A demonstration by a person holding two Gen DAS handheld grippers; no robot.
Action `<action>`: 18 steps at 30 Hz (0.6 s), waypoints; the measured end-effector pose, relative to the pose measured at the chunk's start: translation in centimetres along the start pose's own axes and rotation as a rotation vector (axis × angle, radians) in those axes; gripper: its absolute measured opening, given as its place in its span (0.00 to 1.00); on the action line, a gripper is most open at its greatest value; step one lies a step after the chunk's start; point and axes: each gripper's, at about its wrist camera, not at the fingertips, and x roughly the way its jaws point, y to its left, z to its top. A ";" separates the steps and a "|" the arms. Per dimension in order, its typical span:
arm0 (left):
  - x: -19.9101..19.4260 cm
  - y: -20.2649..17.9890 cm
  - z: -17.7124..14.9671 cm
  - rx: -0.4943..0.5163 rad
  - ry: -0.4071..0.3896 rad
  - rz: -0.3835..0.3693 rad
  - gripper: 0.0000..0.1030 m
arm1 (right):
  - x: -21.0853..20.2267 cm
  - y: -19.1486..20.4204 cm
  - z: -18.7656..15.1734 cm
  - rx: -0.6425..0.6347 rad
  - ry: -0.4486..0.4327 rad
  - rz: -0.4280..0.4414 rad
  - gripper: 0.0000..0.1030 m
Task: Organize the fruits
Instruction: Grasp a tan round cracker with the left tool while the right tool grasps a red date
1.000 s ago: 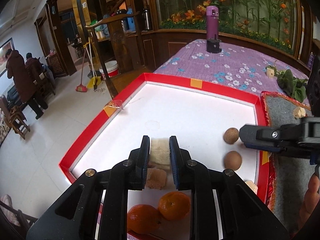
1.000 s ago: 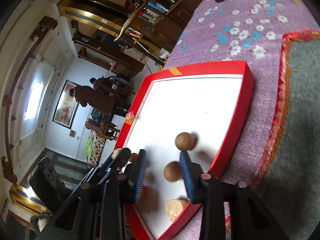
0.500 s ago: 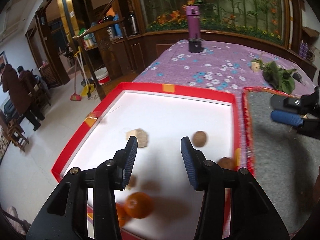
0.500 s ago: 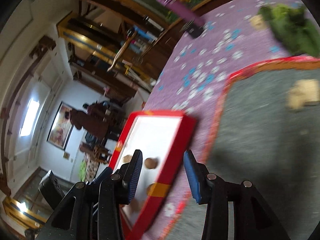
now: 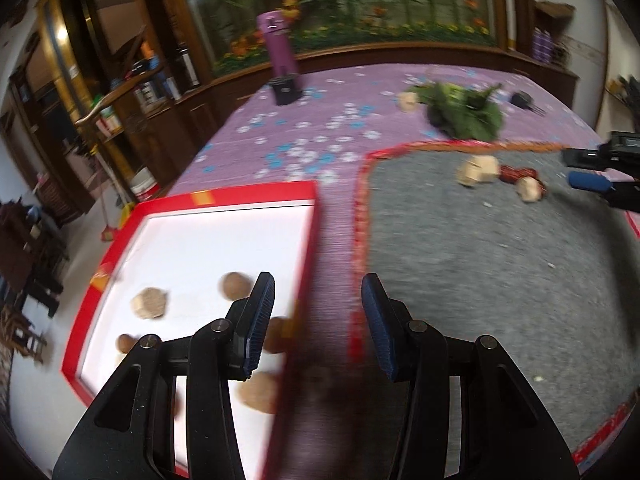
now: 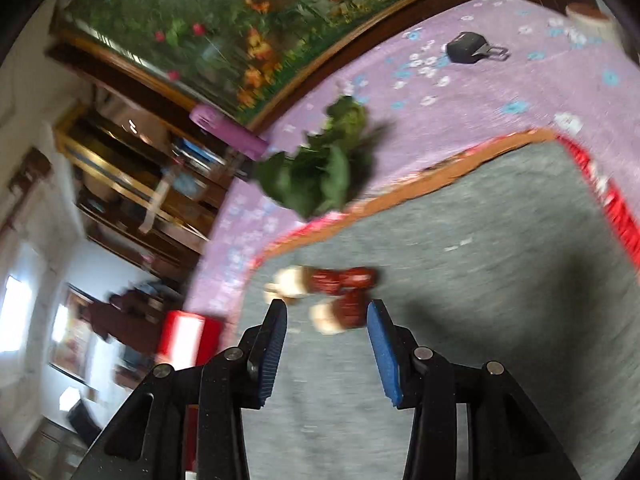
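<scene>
My left gripper (image 5: 318, 320) is open and empty, above the right rim of the red tray (image 5: 248, 197), between it and the grey mat (image 5: 480, 264). Several brown round fruits (image 5: 234, 283) and a beige chunk (image 5: 149, 303) lie in the tray. My right gripper (image 6: 327, 346) is open and empty, just short of dark red fruits (image 6: 344, 278) and pale beige pieces (image 6: 290, 280) on the grey mat (image 6: 460, 280). The same pieces show in the left wrist view (image 5: 478, 170), with the right gripper (image 5: 600, 172) beside them.
A leafy green bunch (image 5: 464, 110) lies on the purple floral cloth (image 5: 320, 136) behind the mat. A purple bottle (image 5: 278, 46) stands on a black base at the far edge. A small black object (image 6: 466, 52) lies on the cloth.
My left gripper let go of the beige piece in the tray, opened and swung right toward the mat. My right gripper left the tray and moved over the mat to the red fruits.
</scene>
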 end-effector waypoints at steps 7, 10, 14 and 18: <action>-0.2 -2.8 0.4 0.060 0.006 -0.010 0.44 | 3.3 0.2 -0.2 -0.130 0.095 -0.174 0.31; 0.1 -3.4 0.6 0.068 0.018 -0.018 0.44 | 4.3 1.4 -0.3 -0.201 0.112 -0.202 0.30; 0.3 -4.4 1.1 0.087 0.027 -0.025 0.44 | 5.9 3.9 -0.7 -0.334 0.117 -0.232 0.29; 0.1 -5.3 1.9 0.108 0.025 -0.039 0.44 | 5.6 3.5 -0.6 -0.354 0.123 -0.215 0.21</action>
